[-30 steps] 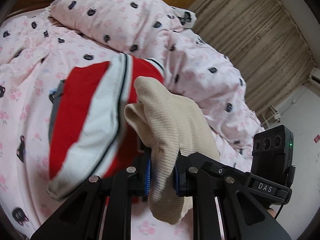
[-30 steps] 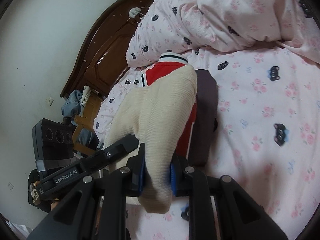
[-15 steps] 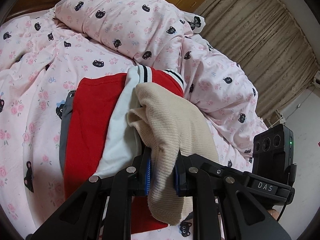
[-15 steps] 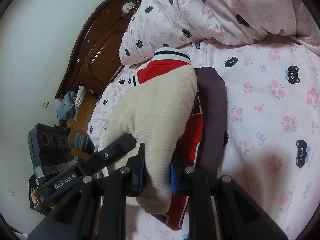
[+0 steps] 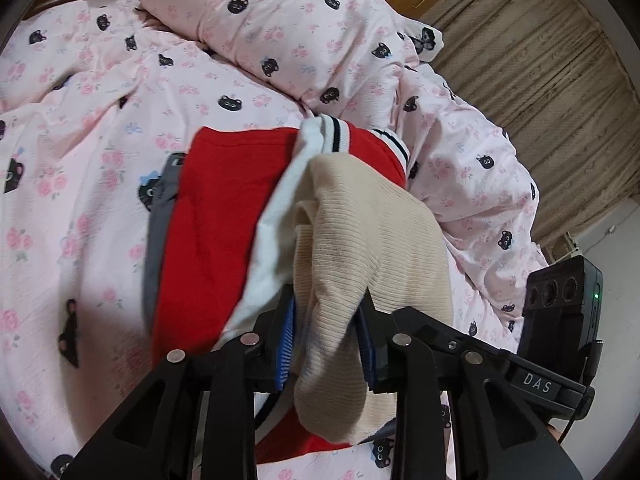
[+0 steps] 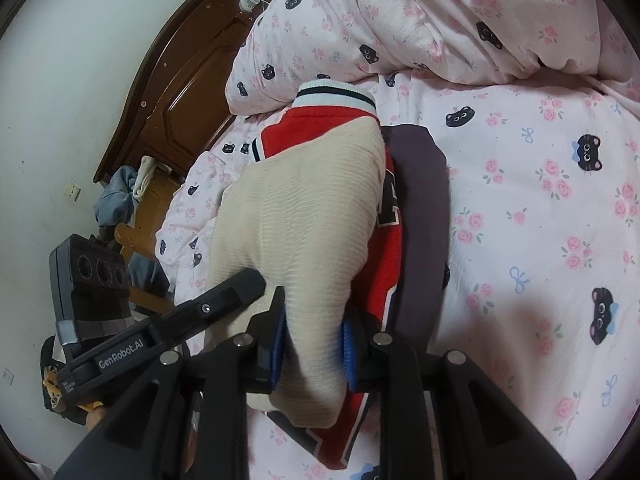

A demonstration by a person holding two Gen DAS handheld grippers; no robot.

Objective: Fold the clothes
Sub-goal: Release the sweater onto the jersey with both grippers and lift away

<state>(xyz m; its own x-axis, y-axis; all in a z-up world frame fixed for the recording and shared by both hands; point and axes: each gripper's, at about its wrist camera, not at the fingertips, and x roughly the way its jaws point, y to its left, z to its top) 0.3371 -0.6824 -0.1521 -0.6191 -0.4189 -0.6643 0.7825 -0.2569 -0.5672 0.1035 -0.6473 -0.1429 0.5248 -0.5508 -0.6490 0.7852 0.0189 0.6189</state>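
closer now: red jersey, pink bedsheet

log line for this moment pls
left claw shut on beige knit | right claw shut on beige knit | over red jersey | on bed

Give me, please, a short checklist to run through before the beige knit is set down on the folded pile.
1. Left gripper clamps the beige knit: ok.
2. Right gripper clamps the same knit: ok.
3. Knit hangs over the red jacket: ok.
4. Red jacket lies on the grey garment, both flat on the bed: ok.
5. Knit folded evenly between the grippers: cannot tell; it looks bunched.
6. Knit's far edge lined up with the pile: cannot tell.
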